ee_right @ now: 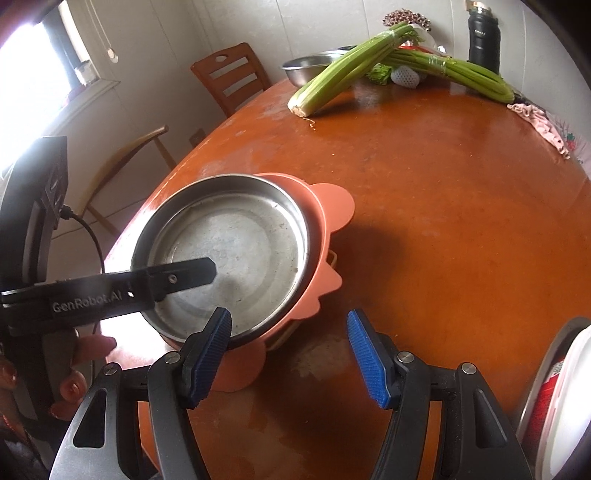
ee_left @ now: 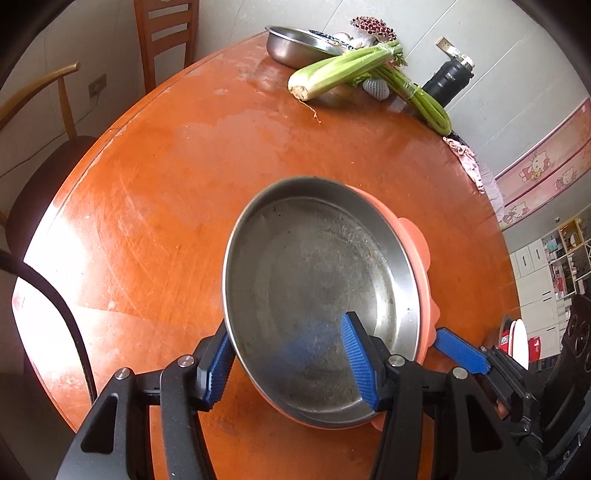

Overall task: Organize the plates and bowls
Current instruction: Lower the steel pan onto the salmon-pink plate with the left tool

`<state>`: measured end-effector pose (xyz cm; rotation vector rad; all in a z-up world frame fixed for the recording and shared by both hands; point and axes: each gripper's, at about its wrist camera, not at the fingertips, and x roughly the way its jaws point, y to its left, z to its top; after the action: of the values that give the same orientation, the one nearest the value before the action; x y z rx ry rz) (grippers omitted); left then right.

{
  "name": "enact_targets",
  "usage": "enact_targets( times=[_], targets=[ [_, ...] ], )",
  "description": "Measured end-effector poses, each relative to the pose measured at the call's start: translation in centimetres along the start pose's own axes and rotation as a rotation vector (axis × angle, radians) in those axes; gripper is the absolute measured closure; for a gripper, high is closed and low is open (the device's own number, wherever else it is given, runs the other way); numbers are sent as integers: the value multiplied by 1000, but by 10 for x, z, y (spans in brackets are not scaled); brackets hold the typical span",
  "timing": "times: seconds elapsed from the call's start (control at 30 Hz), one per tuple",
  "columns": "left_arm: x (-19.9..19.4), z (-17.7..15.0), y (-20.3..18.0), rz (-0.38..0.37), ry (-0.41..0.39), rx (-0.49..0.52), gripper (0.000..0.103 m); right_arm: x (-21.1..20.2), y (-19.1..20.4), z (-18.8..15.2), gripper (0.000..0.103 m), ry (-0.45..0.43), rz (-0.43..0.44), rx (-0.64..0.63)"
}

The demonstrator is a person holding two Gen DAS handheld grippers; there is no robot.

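A shallow steel plate sits nested on an orange plastic plate with lobed edges, on the round orange table. My left gripper is open, one finger outside the steel plate's near rim and the other inside it. In the right wrist view the steel plate lies on the orange plate, with my left gripper's finger reaching over it. My right gripper is open and empty, just right of the plates above the table. A steel bowl stands at the far edge.
Celery bunches and a black flask lie at the far side, with a pink cloth at the right edge. Wooden chairs stand beyond the table. A white and red container sits at the near right.
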<state>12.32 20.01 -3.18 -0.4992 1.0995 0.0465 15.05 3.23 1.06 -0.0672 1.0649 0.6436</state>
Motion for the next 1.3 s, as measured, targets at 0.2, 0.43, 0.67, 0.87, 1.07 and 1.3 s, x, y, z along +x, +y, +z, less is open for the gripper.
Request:
enact_targets(
  times=[0.2,0.43,0.67,0.87,1.07,1.3],
  targets=[
    [3,0,-8,20,-7,6,47,5,-4,2,36,15,26,17],
    [7,0,-23,22,0,39,47,8,-7,2,36,25,17,9],
    [12,3,-37,17,9,66,47,7,-17,3,36,26,6,17],
    [17,5,-51,12,22,87,47,3,-27,3,36,22,-3,37],
    [23,6,-64,10,36,103,47,-3,-40,2,36,14,-13,62],
    [28,8,-74,16,43,114,47,-8,-55,0,36,10,-19,90]
  ],
)
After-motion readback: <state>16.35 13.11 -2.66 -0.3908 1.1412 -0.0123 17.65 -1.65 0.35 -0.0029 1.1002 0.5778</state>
